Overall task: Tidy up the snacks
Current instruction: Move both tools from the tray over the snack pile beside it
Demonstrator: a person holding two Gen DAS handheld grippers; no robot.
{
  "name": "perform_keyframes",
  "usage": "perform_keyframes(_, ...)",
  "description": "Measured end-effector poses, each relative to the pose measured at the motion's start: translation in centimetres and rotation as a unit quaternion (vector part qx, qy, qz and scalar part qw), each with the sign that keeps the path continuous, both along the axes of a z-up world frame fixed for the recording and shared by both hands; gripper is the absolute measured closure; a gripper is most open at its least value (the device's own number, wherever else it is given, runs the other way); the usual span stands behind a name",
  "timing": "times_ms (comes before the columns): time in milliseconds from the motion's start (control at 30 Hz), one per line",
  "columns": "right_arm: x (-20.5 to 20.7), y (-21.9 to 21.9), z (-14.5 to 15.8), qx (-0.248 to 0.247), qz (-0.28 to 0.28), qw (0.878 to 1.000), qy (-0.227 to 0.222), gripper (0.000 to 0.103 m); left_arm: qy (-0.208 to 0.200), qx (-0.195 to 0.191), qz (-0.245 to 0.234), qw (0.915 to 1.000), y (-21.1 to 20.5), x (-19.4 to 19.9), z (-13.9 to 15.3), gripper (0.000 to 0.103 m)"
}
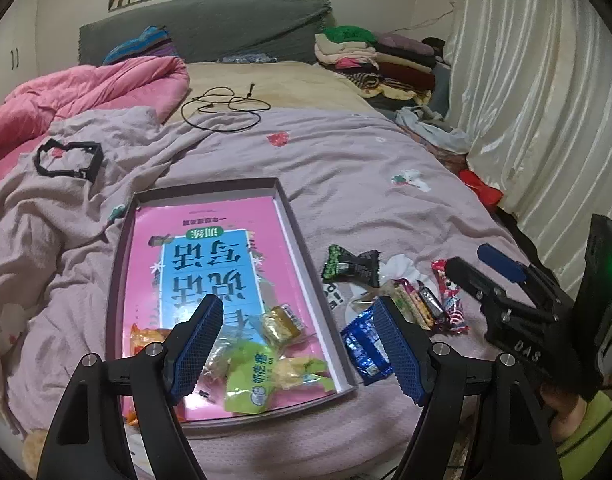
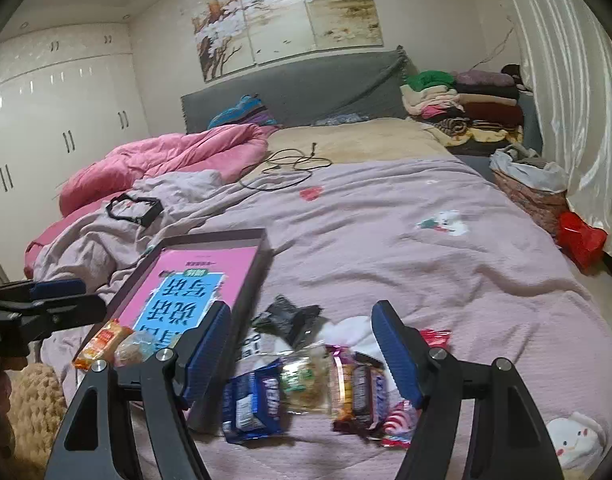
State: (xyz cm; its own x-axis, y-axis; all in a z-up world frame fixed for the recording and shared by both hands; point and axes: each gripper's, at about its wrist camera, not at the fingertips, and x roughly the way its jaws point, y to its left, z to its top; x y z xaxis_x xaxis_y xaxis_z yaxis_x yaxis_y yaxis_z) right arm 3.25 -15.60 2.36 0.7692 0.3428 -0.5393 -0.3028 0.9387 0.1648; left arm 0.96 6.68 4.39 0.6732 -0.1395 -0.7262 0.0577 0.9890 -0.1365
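Your snacks point(image 2: 326, 392), crinkly wrappers in blue, gold and red, lie loose on the bed point(image 2: 426, 248) beside the box lid point(image 1: 306, 256); both your left hand-held gripper point(image 1: 297, 320) and right hand-held gripper point(image 2: 301, 328) gape wide, empty.

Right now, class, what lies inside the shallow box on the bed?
Inside the shallow box lies a pink and blue booklet, and on its near end several wrapped snacks, among them a green packet and a gold one. Whatever is under the booklet is hidden.
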Motion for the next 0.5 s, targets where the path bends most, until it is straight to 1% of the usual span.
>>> perform_keyframes(267,0.7,-3.1,-0.2,0.017,-0.034,0.999,0.006,0.028,-0.001,0.006,-0.015,0.9999,-1.5,-0.1,0.1,0.024)
perform_keyframes(500,1.0,-4.8,-0.5,0.024,-0.051,0.998,0.011,0.027,-0.002,0.005,-0.03,0.9995,-2.6,-0.1,0.0,0.024)
